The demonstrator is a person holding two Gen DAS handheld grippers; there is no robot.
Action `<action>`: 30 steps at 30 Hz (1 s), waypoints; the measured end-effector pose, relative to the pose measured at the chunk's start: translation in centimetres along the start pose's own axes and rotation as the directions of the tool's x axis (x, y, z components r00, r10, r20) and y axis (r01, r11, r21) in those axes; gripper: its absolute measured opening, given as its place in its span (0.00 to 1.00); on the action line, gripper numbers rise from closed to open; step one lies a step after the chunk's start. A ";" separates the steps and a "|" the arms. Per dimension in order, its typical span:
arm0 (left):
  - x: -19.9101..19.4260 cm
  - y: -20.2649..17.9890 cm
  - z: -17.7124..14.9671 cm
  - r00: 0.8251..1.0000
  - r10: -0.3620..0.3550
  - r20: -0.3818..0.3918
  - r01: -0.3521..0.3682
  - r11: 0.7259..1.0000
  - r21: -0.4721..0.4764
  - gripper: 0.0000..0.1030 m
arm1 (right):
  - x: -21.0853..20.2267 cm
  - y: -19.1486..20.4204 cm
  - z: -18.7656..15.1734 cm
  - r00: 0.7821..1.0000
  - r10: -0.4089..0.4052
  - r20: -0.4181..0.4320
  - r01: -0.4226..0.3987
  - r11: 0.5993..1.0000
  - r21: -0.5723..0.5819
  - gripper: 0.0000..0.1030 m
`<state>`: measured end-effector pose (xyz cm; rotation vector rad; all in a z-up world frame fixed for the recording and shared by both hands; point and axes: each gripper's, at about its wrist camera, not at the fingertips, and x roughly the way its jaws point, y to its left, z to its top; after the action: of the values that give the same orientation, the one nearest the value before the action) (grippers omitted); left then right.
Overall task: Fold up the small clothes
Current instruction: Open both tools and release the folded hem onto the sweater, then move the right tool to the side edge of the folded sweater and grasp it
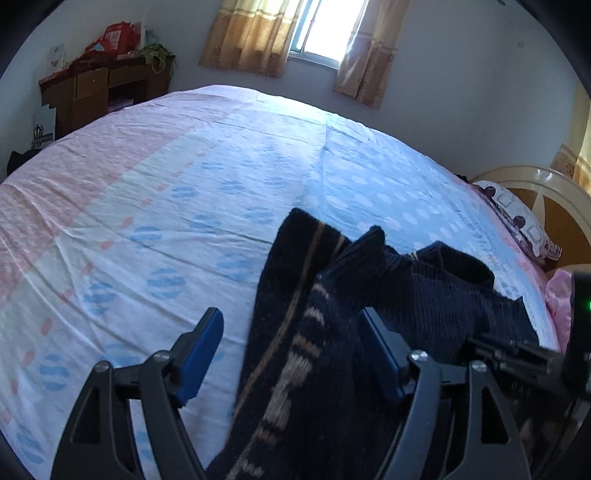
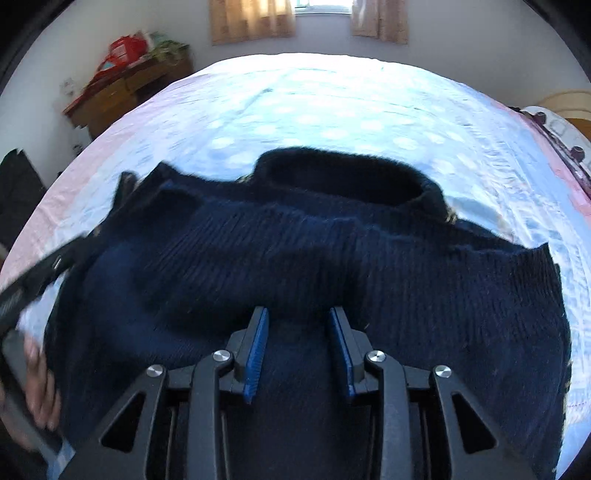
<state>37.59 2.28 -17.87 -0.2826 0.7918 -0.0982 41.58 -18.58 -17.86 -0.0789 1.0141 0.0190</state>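
Note:
A small dark navy knit sweater [image 1: 417, 291] with tan stripes lies crumpled on the bed [image 1: 184, 177]. My left gripper [image 1: 291, 325] is open, its blue pads wide apart, with the striped part of the sweater lying between them. In the right wrist view the sweater [image 2: 332, 243] fills the middle, collar opening toward the far side. My right gripper [image 2: 299, 317] is open, its pads partly apart over the knit fabric, not pinching it. The left gripper's body [image 2: 33, 280] and the hand holding it show at the left edge.
The bed has a pink, white and blue dotted sheet. A wooden desk [image 1: 96, 92] with red bags stands at the far left. A curtained window [image 1: 317, 33] is on the far wall. A pillow [image 1: 517, 218] and cream headboard [image 1: 546, 188] are on the right.

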 end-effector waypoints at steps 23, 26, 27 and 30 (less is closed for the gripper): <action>-1.1 1.2 -2.0 0.998 -0.021 -0.051 0.021 1.000 -0.002 0.76 | -1.3 0.6 3.3 0.988 -0.069 0.136 0.063 0.997 0.049 0.40; -2.0 1.2 -2.4 0.998 -0.020 -0.061 0.022 0.999 0.024 0.76 | -2.9 2.2 0.7 0.985 -0.046 0.164 0.053 0.998 -0.035 0.40; -2.4 1.2 -2.5 0.998 -0.016 -0.059 0.019 0.999 0.038 0.76 | -3.5 2.8 -0.3 0.985 -0.043 0.164 0.055 0.996 -0.071 0.40; -3.8 1.6 -3.0 0.999 0.006 -0.043 -0.002 0.996 0.085 0.76 | -4.8 4.2 -2.8 0.985 -0.032 0.171 0.055 0.989 -0.136 0.40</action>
<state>32.74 3.94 -17.75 -0.1987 0.8289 -0.1344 36.46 -14.47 -15.55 -0.2242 0.8402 0.0560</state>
